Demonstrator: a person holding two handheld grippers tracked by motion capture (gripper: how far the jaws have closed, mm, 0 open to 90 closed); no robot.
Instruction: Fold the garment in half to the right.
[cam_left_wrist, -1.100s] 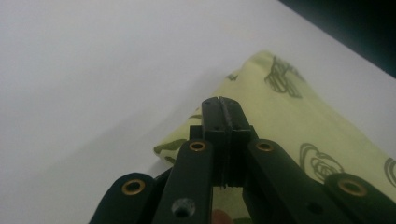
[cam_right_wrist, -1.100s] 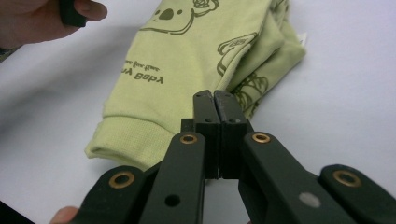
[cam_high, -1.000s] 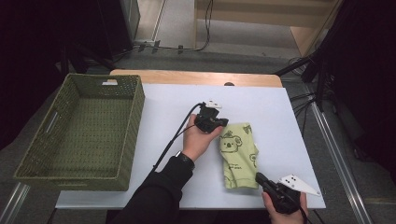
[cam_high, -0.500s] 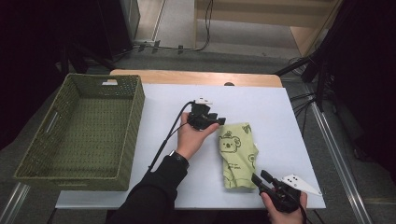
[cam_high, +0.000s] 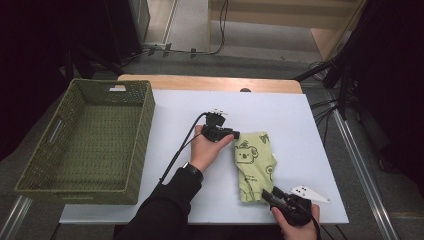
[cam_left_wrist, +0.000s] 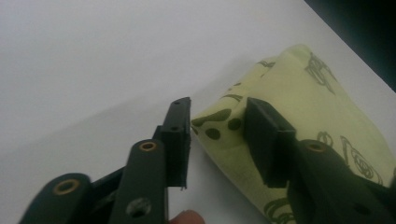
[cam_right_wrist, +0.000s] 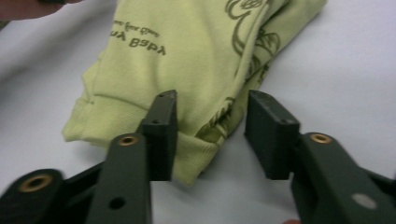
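claws (cam_high: 231, 134): 2 | folded garment (cam_high: 254, 166): 1 | basket (cam_high: 145, 120): 1

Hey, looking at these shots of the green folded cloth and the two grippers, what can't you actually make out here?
- Right gripper, high view: the bottom edge cuts off its hand.
- Folded cloth, right gripper view: the line above the word "Baby" is too small and blurred to read.
- Cloth, left gripper view: the right jaw covers part of the print.
- Basket, high view: the small white label on its far rim is too small to read.
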